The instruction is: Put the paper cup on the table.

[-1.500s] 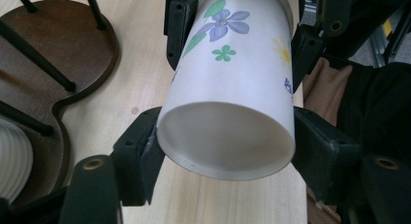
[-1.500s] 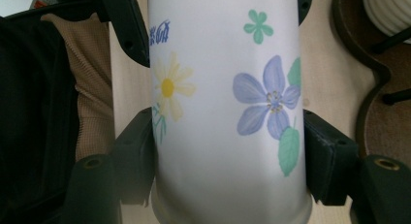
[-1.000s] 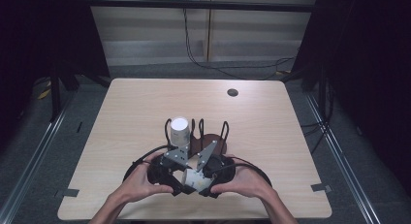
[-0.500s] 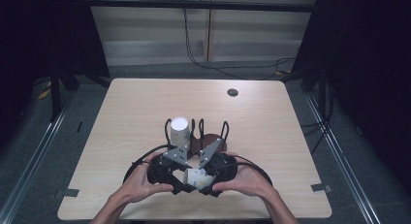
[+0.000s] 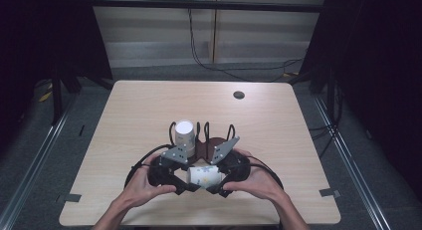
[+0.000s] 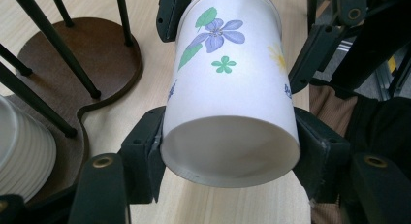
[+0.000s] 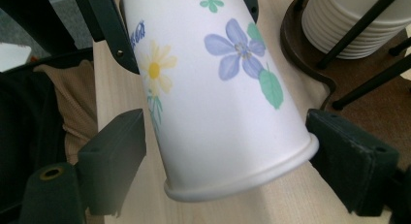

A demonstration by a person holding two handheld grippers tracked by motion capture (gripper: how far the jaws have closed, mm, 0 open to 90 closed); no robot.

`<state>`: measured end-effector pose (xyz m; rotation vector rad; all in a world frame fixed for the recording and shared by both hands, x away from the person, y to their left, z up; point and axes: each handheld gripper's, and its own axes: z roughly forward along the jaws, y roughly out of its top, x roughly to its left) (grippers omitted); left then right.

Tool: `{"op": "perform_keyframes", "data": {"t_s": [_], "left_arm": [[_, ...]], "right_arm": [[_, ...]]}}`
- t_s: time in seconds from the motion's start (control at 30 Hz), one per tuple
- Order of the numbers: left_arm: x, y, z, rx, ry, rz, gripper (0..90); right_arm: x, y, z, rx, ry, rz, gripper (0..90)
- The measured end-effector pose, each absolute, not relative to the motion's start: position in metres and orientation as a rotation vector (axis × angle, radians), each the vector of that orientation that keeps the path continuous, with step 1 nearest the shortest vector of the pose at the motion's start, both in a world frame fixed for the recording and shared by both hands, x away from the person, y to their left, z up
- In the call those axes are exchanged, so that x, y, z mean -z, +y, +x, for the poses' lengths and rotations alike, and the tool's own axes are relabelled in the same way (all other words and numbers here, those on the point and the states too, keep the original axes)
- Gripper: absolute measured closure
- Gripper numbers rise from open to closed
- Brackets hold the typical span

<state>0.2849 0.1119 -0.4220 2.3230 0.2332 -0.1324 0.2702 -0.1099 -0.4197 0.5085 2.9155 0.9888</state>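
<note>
Holding a flowered paper cup (image 5: 204,174) on its side, low over the near edge of the desk (image 5: 139,105), between two hand-held tools. Left gripper (image 6: 228,151) clamped on the base end: fingers (image 6: 145,149) pressed to both flanks of the cup just behind its recessed bottom. Right gripper (image 7: 223,156) set around the other end, one of its fingers (image 7: 339,151) touching the rolled rim, the opposite one hard up against the wall; from the right gripper view, looks like a grip, though a hair of daylight on that side cannot be ruled out.

Compared with a second ago: spread slightly wider, the two grey plates no longer nearly meeting, and more of the white cup body showing between them in the high view. Otherwise unchanged in place, with both hands at the same spot near the desk edge.

Reads as a handover or a turn-over in mid-air: a shared hold, with the cup being lined up rather than carried anywhere yet. Just beyond, a dark wooden holder (image 6: 104,54) with upright black rods, and a stack of ribbed white cups (image 5: 184,133) standing in its left bay. Probably bound for that holder. Not there yet: cup horizontal, and one gripper likely to let go first. Thin paper wall, so a light squeeze only, to avoid denting.
</note>
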Motion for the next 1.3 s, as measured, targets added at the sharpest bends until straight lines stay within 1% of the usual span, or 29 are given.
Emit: {"op": "perform_keyframes", "data": {"t_s": [0.5, 0.83, 0.93, 1.3], "left_arm": [[0.416, 0.125, 0.286, 0.108, 0.278, 2.262, 36.9], [0.413, 0.129, 0.286, 0.095, 0.294, 2.221, 36.9], [0.412, 0.129, 0.286, 0.088, 0.296, 2.223, 36.9], [0.406, 0.134, 0.286, 0.095, 0.292, 2.159, 36.9]], "right_arm": [[0.412, -0.131, 0.271, -1.163, 2.842, 0.592, 14.3], [0.413, -0.143, 0.268, -1.313, 2.768, 0.658, 15.4], [0.413, -0.147, 0.268, -1.345, 2.743, 0.672, 17.2], [0.409, -0.155, 0.268, -1.563, 2.634, 0.715, 14.0]]}}
